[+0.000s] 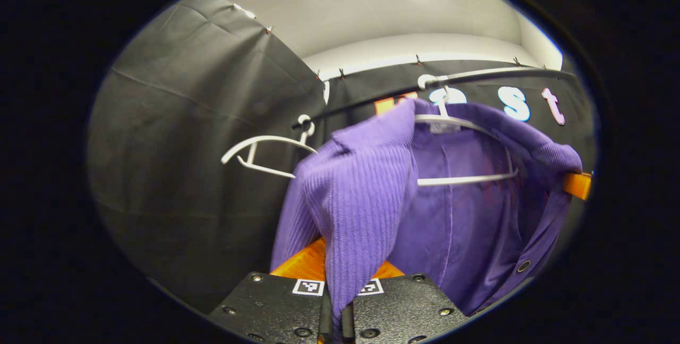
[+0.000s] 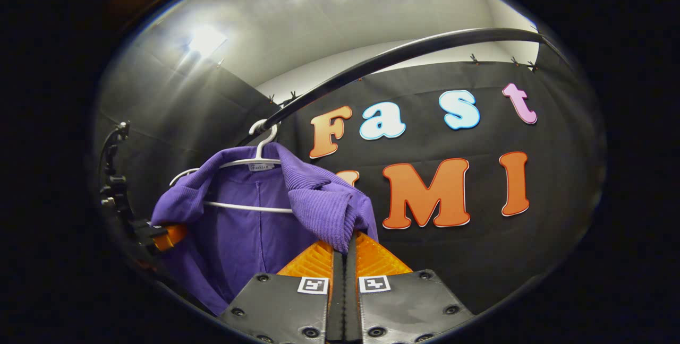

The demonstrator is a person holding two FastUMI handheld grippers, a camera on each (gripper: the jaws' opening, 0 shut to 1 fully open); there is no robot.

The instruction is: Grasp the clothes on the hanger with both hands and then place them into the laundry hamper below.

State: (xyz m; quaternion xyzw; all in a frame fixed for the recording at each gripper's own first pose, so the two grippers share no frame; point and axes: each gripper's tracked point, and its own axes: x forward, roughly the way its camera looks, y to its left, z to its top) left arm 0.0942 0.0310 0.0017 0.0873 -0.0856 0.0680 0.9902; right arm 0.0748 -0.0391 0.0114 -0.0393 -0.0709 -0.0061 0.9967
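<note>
We are pinching both shoulders of the purple top (image 1: 366,195) to free it from the white hanger (image 1: 462,121).

Left gripper (image 1: 336,312) and right gripper (image 2: 344,264) fingers are closing fully on cloth bunched just ahead; we are aiming to lift both together, level, off the hanger ends.
</note>
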